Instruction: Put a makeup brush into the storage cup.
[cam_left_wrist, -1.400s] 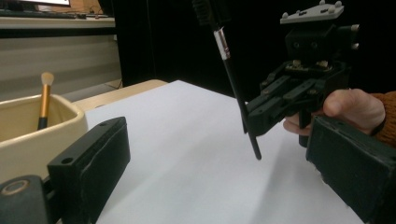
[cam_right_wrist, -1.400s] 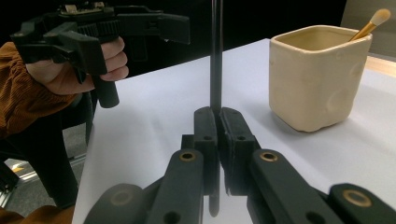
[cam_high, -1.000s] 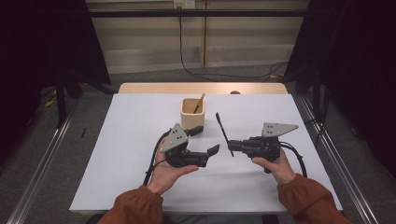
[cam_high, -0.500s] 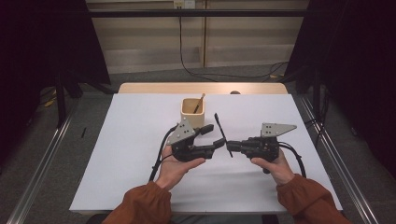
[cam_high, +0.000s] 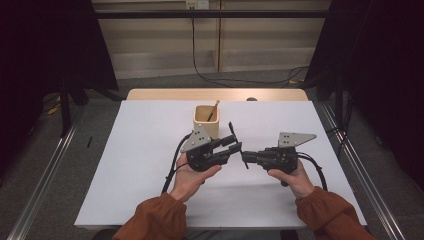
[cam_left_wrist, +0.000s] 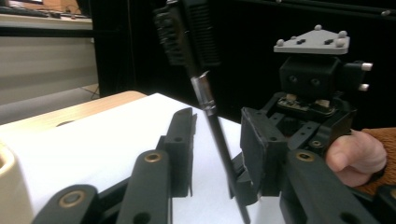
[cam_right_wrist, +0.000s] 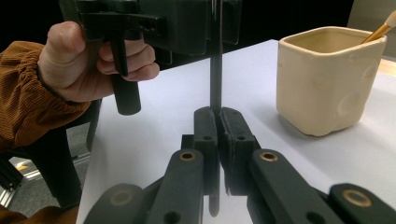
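A slim black brush (cam_high: 237, 145) is held upright, slightly tilted, between the two grippers above the white table cover (cam_high: 130, 150), just in front of the cream square cup (cam_high: 206, 120). In the high view the right gripper (cam_high: 246, 159) is seen pointing leftward toward the middle of the table, and the lower end of the brush handle is pinched at its tip. In the right gripper view its two black jaws are pressed together around the thin dark handle (cam_right_wrist: 215, 74), with no gap visible beside it, and the handle runs straight up from them. The left gripper (cam_high: 235, 145) is seen in the high view pointing rightward, meeting the brush higher up. In the left gripper view its jaws stand apart on either side of the handle (cam_left_wrist: 219, 140), the metal ferrule (cam_left_wrist: 204, 91) lying above them and the dark bristle head (cam_left_wrist: 187, 30) at the top of the frame; whether either jaw touches the handle cannot be told. The cup is set on the cover behind the grippers, and a wooden-handled brush (cam_high: 213, 110) is leaned inside it, its tip also seen in the right gripper view (cam_right_wrist: 385, 25). A light wooden tabletop edge (cam_high: 215, 94) is seen beyond the cover.
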